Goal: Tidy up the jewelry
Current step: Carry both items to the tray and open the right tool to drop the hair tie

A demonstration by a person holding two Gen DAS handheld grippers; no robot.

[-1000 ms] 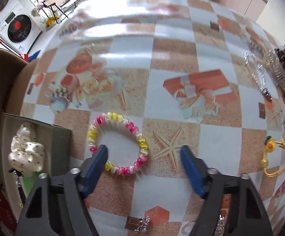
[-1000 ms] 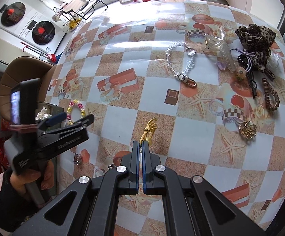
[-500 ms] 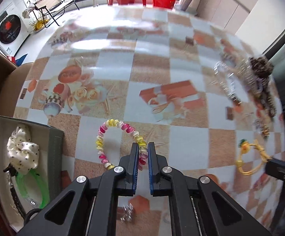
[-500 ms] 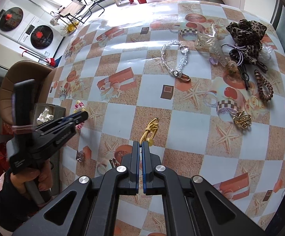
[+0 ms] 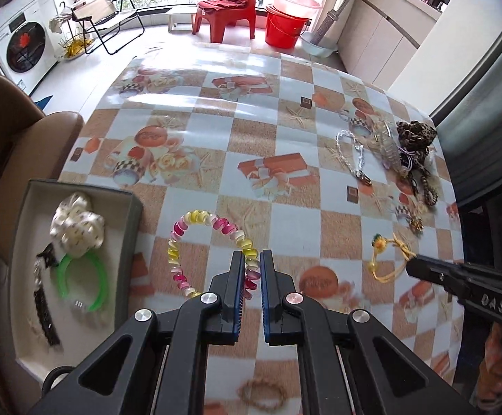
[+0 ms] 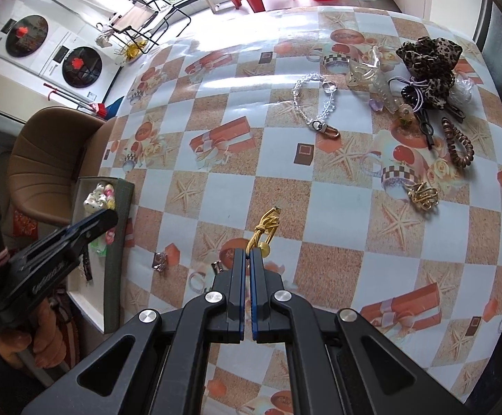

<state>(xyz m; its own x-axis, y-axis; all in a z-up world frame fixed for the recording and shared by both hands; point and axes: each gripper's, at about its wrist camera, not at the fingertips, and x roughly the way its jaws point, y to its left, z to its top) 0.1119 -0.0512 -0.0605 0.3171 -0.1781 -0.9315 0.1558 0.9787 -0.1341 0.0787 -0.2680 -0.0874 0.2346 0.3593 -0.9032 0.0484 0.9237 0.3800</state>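
Pink-yellow coil bracelet (image 5: 212, 249): one, gripped.

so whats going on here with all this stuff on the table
A person is sorting jewelry and hair ties off a table into a box, with tongs in each hand. The left tongs have just closed on a pink and yellow coil bracelet. The right tongs are shut, their tips at a yellow cord tie; whether they grip it is unclear. More pieces lie at the far right.
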